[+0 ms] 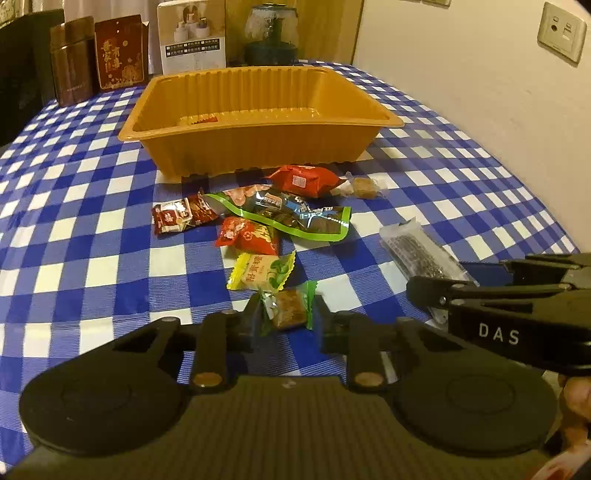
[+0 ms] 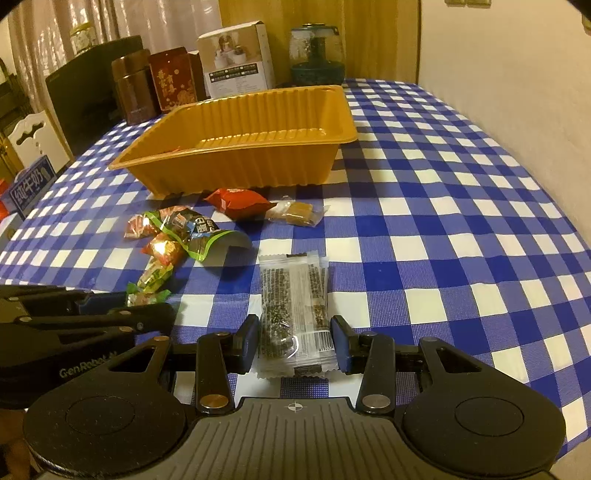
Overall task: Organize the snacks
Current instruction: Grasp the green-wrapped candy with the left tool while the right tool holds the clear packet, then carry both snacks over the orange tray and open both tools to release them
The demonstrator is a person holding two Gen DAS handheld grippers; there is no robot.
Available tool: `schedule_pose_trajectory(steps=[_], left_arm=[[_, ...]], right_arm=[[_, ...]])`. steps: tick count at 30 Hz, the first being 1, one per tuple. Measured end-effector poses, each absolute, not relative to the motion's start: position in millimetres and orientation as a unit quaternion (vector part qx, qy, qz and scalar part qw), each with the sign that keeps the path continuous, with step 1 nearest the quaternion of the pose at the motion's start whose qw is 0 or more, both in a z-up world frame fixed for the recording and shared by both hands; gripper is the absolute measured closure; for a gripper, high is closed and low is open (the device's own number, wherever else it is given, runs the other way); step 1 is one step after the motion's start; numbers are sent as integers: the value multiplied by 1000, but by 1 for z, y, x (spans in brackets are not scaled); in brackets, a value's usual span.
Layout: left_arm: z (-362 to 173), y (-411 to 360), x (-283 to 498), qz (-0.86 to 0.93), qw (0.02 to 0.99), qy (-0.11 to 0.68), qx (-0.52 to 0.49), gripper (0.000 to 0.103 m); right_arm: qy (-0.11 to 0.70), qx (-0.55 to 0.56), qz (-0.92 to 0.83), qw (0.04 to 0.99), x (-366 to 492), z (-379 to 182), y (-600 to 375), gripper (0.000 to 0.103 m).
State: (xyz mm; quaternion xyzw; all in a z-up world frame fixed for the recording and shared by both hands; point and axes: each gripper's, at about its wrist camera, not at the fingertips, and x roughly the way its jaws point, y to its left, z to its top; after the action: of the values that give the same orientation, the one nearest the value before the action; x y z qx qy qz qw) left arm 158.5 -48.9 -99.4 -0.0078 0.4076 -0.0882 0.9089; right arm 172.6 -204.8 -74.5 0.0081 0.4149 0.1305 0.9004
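1. The left gripper (image 1: 286, 314) had its jaws closed in on a small green-wrapped candy (image 1: 288, 308), the pads pressing its twisted ends; the candy still sat low over the checked tablecloth (image 1: 92, 236), not yet lifted clear as far as could be judged.
2. The right gripper (image 2: 293, 343) straddled a clear packet of dark seed bar (image 2: 295, 314), with the pads close against its two long edges. Whether they truly squeezed it could not be told from its own camera (the packet looked undented and lay flat on the cloth).
3. Just beyond the left gripper lay the rest of the pile: a yellow candy (image 1: 262, 273), a red sweet (image 1: 247, 236), a brown-and-red packet (image 1: 181, 218), a green-edged bag (image 1: 291, 216), a red pouch (image 1: 303, 181) and a clear-wrapped toffee (image 1: 362, 186) near the tray's front wall.
4. Farther back stood the orange plastic tray (image 1: 258, 147), the likely home for the snacks. Only one small item (image 1: 199, 119) showed on its floor.
5. By my reckoning the job had barely begun: nearly every snack was still out on the cloth, and the two at the grippers would go next.
6. Behind the tray stood tins (image 1: 72, 61), boxes (image 1: 192, 35) and a jar (image 1: 271, 31), no part of the sorting.
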Motion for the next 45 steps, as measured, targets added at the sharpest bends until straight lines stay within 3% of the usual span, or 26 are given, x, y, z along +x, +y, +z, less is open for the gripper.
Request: schedule_pose_trajectory(steps=[7,11,16,18,20,45], left_arm=[[-97,-38,156,-86,908,410,-21,80],[-96,-33,154,-83,908,411,-26,80],[-96,-31,153,-82,907,412,-29,80],[-95,-30,153,-82,907,412,-31,80],[-94,-29,153,-82,908,411,-33,80],[-41,-22,163,-105,924,369,-12,80]], right_arm=[[401,-21,130,907,177,-79,-199,60],[397,-22,130,908,182,-81,-196,49],[395,-24,125,910,186,-83,-193,47],[397,-33,124,909,186,-82,-191,50],[399,-36,127,908,186,-81,-189,62],[324,18,135,936,179,-25,-191,63]])
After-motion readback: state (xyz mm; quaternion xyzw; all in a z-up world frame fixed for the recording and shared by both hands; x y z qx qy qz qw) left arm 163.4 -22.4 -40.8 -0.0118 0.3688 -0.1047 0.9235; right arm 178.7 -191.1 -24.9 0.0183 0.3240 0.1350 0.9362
